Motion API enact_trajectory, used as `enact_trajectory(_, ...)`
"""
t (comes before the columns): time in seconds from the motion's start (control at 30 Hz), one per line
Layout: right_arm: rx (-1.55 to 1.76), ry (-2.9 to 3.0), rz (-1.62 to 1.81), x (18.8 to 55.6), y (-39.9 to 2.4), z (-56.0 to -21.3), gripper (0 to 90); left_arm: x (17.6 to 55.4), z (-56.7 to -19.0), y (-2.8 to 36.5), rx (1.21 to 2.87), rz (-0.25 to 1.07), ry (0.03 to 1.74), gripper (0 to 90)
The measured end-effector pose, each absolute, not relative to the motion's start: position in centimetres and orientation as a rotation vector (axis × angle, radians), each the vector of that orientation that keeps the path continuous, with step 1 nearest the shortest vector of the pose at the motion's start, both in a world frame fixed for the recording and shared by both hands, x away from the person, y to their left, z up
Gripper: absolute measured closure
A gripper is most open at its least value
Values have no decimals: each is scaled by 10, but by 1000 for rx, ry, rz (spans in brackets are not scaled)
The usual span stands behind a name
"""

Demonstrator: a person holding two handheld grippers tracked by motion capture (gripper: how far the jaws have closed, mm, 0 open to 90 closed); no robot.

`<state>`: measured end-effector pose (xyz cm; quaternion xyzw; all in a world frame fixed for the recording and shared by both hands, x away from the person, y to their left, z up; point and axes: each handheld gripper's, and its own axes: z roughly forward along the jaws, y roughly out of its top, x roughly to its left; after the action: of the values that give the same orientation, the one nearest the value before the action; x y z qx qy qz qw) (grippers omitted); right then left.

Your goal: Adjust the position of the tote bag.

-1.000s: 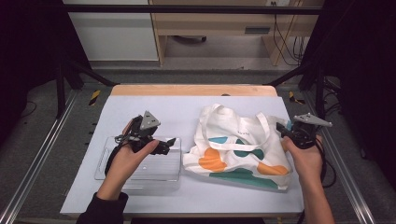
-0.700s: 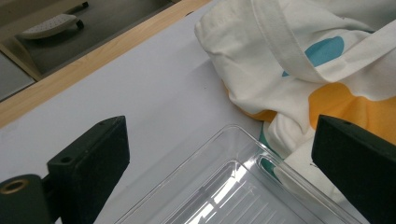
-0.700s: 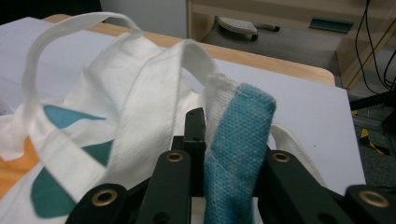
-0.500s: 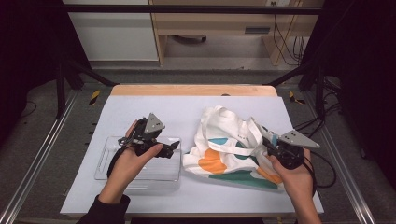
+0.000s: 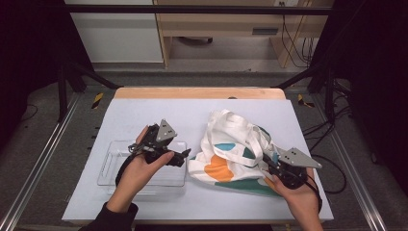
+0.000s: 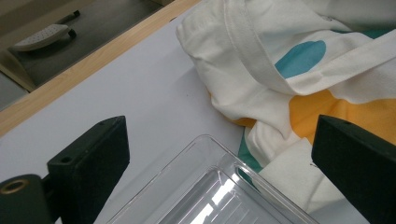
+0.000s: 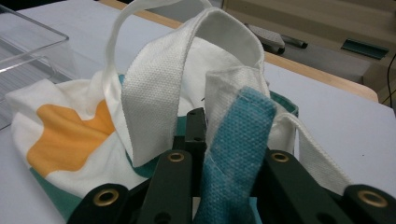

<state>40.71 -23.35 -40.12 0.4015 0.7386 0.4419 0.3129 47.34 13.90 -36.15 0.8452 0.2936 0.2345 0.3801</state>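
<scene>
High view: white tabletop (image 5: pixel 144 115) (wooden edge (image 5: pixel 192 93)).

Two forearms came in from the near edge of the table, each hand holding a black two-jaw gripper. The left hand (image 5: pixel 139 168), dark sleeve at the wrist, held the left gripper (image 5: pixel 180 158) level and pointed to the right, its grey three-cornered plate facing up; in the left gripper view its jaws stood wide apart with nothing pressed between them. The right hand (image 5: pixel 296 190) sat near the right corner, angling the right gripper (image 5: pixel 266 161) toward the far left. In the right gripper view its jaws were drawn close together, clamping a fold of cloth.
</scene>
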Motion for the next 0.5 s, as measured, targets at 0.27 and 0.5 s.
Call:
enact_trajectory(0.27,1023,1974,1188,389,-235,-409,790,469,-361,127,2142,572,720,48)
enact_trajectory(0.5,968,2004,1179,381,-236,-408,788,467,-361,119,2153,580,704,48)
